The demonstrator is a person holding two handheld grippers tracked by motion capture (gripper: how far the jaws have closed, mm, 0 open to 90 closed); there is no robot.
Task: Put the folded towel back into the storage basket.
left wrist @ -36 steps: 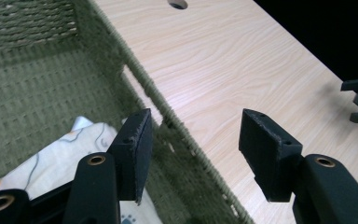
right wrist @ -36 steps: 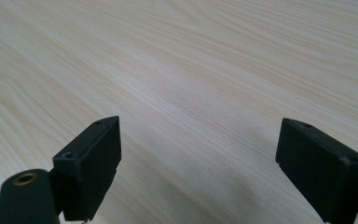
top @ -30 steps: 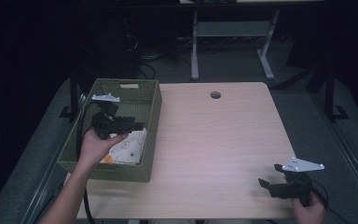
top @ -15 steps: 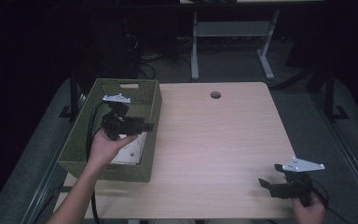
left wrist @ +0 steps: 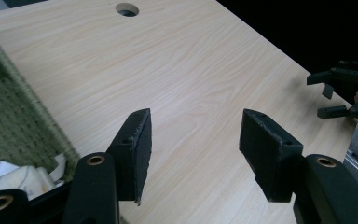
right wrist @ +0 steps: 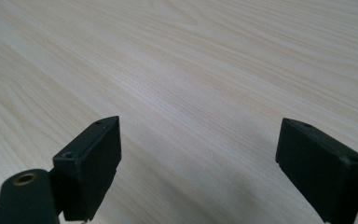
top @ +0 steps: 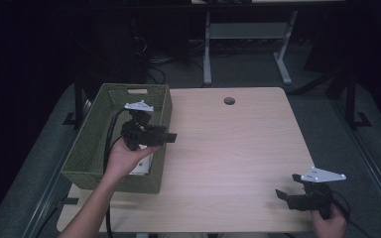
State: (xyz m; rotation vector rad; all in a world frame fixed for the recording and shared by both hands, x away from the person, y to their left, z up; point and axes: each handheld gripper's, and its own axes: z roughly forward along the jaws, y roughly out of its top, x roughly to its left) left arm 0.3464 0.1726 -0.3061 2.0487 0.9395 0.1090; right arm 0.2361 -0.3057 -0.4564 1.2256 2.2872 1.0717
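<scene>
The white crumpled item (top: 144, 166) lies on the floor of the green woven basket (top: 90, 144), at the near right corner against the right wall; in the left claw view a pale, creased corner of it (left wrist: 16, 179) peeks out beside the basket rim. It looks like paper or a thin packet, though the view is too dim and partly blocked to be sure. If so, it should be light, soft and easily crushed, so a gentle pinch on a raised fold or free edge would suit better than a squeeze across the middle. The left claw (top: 171, 138) hangs over the basket's right wall, pointing out across the table (top: 238, 144), its jaws moderately apart with nothing between them. The right claw (top: 284, 197) rests low at the table's near right corner, well apart from the basket, jaws wide and empty over bare wood.
</scene>
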